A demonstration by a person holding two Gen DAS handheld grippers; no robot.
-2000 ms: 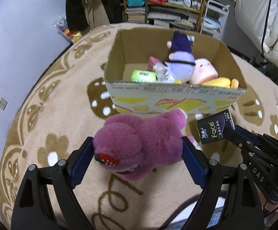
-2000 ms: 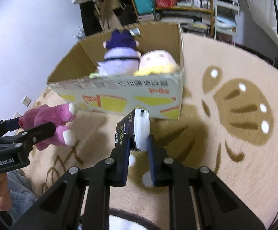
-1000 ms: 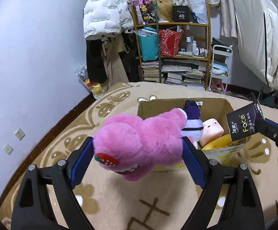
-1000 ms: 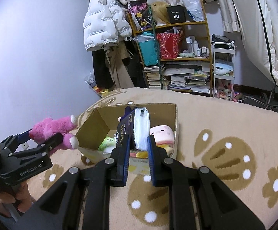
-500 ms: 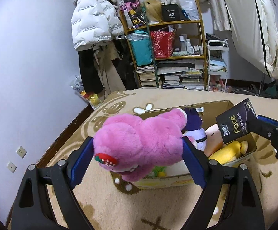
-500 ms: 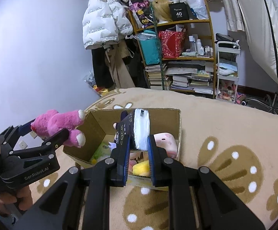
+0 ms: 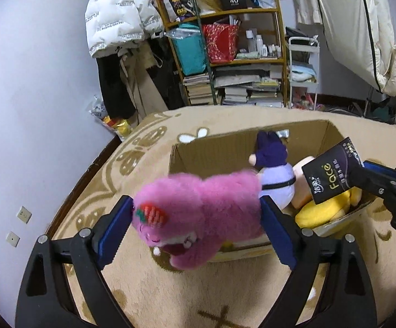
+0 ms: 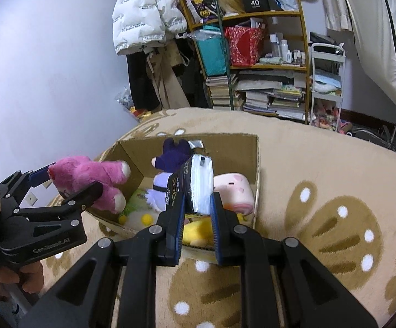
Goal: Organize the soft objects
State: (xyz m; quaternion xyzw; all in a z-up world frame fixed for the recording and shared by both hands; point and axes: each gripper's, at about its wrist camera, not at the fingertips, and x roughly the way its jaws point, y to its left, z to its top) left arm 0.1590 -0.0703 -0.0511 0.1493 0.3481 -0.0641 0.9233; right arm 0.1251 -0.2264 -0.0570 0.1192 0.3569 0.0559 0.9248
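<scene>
My left gripper (image 7: 195, 216) is shut on a pink plush bear (image 7: 198, 216) and holds it in the air over the near left edge of an open cardboard box (image 7: 214, 147). The bear also shows in the right wrist view (image 8: 88, 180), above the box's left wall (image 8: 132, 161). My right gripper (image 8: 196, 205) is shut on a black pack of face tissues (image 8: 195, 183), held over the box's near right part; the pack shows in the left wrist view (image 7: 332, 175). Inside the box lie a purple plush (image 8: 168, 164), a pink plush (image 8: 233, 188) and a yellow plush (image 8: 198, 229).
The box stands on a beige rug with brown flower patterns (image 8: 321, 218). A cluttered shelf with books and bags (image 8: 252, 63) and hanging coats (image 8: 146, 22) stand at the back. A purple wall (image 7: 34, 82) runs along the left.
Both grippers have moved forward and down toward the box. The pink bear now hangs over the box's near edge and has tipped downward. The tissue pack is now above the box's contents.
</scene>
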